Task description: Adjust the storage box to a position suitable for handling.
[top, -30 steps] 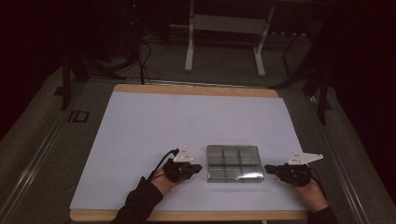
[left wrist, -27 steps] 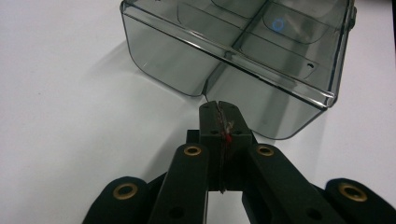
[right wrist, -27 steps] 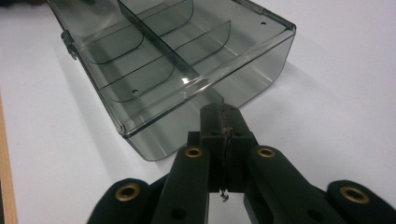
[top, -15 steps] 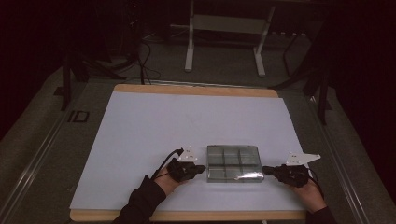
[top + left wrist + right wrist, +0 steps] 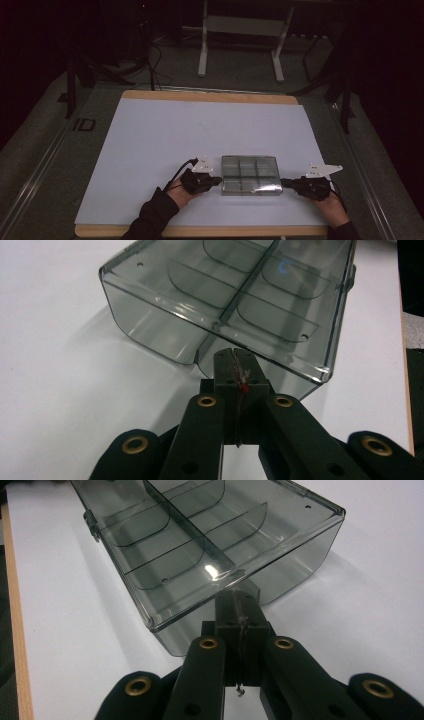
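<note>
Both claws closed against the ends of the clear box, nothing lifted yet.

My left claw (image 5: 218,181) sits pinched together, its closed tips nosed into the notch at the left end wall of the smoky clear divided box (image 5: 249,174) (in the left gripper view the two jaws meet with no gap and hold nothing). The box rests flat on the white desk (image 5: 150,150), near my edge, its compartments empty and its lid seemingly down. My right claw (image 5: 283,183) is equally closed, tips pressed at the right end wall just under the rim. I judge the approach done; bracing, sliding or lifting the box is all left to do.
</note>
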`<state>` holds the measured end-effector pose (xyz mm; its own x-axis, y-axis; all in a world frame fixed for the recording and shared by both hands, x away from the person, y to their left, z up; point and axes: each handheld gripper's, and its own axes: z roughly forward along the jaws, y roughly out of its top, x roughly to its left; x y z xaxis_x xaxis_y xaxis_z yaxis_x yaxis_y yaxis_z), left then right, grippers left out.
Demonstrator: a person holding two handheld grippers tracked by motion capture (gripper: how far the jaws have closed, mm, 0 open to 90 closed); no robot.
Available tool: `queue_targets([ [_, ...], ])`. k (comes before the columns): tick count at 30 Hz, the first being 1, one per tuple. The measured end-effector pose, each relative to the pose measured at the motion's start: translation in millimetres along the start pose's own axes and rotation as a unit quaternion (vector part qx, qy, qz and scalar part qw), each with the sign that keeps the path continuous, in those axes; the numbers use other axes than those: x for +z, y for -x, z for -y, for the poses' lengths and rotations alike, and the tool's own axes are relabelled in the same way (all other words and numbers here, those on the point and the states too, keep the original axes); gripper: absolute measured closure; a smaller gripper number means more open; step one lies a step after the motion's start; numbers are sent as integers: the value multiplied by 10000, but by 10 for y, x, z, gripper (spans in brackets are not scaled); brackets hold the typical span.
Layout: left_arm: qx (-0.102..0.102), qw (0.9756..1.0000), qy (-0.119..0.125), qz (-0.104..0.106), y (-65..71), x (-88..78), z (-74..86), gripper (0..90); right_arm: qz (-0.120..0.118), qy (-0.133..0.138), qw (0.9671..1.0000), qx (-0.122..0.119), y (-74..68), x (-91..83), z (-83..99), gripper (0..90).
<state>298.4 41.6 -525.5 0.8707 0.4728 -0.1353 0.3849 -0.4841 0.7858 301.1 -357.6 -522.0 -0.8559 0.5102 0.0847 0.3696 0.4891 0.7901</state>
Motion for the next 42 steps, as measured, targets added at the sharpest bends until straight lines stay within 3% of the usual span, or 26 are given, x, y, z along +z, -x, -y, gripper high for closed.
queue_targets([
  [17, 8, 10000, 54, 48, 6, -18, -58, 899, -48, 85, 10000, -7, -7, -21, -63, 892],
  [24, -61, 9998, 196, -76, -19, -43, -98, 705, -1, 219, 9997, 57, 14, -50, -88, 762],
  [33, 2, 9993, 303, -197, -24, -71, -167, 630, 74, 323, 9995, -6, 27, -79, -160, 697],
  [42, 23, 9990, 384, -218, -31, -79, -220, 628, 131, 410, 9991, -65, 38, -110, -211, 688],
])
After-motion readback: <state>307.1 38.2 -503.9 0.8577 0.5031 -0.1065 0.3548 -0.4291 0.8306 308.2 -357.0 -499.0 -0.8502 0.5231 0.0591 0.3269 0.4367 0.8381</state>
